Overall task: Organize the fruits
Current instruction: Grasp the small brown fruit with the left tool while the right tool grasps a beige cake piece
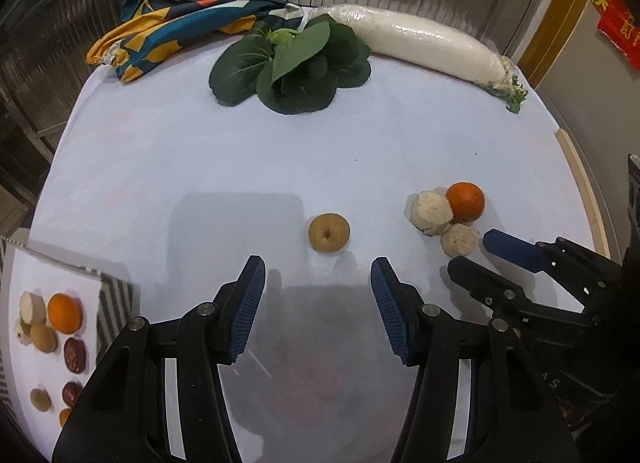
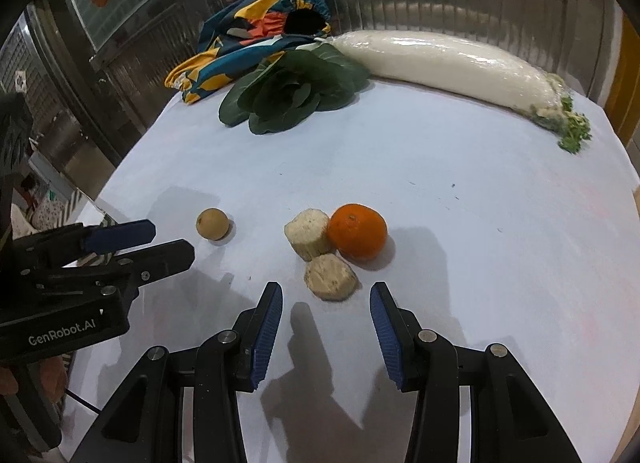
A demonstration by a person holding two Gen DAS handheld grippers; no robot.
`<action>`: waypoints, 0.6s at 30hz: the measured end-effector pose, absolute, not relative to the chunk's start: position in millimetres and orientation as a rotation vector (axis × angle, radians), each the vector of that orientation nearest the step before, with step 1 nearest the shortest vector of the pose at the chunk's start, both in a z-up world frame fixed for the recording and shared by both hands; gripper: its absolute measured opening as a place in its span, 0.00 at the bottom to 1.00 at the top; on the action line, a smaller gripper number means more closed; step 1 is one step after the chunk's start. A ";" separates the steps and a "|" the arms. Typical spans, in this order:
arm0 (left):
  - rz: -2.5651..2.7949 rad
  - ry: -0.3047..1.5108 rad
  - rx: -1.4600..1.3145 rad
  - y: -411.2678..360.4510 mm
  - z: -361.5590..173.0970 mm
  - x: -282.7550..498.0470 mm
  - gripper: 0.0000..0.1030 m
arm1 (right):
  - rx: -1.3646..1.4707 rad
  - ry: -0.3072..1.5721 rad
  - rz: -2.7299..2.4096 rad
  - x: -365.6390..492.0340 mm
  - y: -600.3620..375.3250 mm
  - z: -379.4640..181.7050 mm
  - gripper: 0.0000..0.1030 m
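Fruit sits mid-table: a small brown fruit (image 1: pixel 329 232) ahead of the left gripper (image 1: pixel 318 277), whose jaws stand apart and empty. An orange (image 2: pixel 357 231) touches two pale chunks (image 2: pixel 330 276) before the right gripper (image 2: pixel 326 301), also parted, holding nothing. Bare white cloth (image 2: pixel 440 167) stretches toward the far edge. "CenRobot.AI" marks the left gripper's body.
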State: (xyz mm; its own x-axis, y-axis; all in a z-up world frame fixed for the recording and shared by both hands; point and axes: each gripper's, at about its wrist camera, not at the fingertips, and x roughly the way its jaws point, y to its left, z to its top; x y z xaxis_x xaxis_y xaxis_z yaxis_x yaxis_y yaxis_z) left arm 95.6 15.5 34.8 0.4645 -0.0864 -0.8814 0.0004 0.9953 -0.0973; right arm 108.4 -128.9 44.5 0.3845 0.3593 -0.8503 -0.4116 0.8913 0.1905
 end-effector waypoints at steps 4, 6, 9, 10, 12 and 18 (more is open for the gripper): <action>-0.046 1.102 -0.086 14.4 27.5 106.2 0.54 | -0.071 1.071 0.485 112.4 -126.7 37.4 0.41; -0.042 1.105 -0.075 11.9 24.5 112.1 0.54 | -0.083 1.057 0.482 113.9 -125.1 36.6 0.37; -0.044 1.100 -0.073 10.9 22.4 116.6 0.54 | -0.117 1.047 0.483 116.5 -121.5 35.8 0.30; -0.048 1.100 -0.077 11.2 21.5 117.5 0.53 | -0.127 1.045 0.486 116.2 -120.8 35.9 0.30; -0.056 1.110 -0.099 13.3 17.9 118.2 0.44 | -0.122 1.050 0.495 115.3 -121.7 36.4 0.27; -0.052 1.107 -0.110 17.9 20.5 114.5 0.22 | -0.089 1.056 0.501 105.6 -128.6 40.6 0.27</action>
State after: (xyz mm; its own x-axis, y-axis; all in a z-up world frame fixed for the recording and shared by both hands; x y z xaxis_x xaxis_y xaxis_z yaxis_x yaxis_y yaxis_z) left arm 114.5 17.9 20.5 0.4464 -0.0964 -0.8896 -0.0134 0.9934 -0.1143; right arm 105.6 -128.6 40.6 0.3915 0.3523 -0.8501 -0.4357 0.8847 0.1659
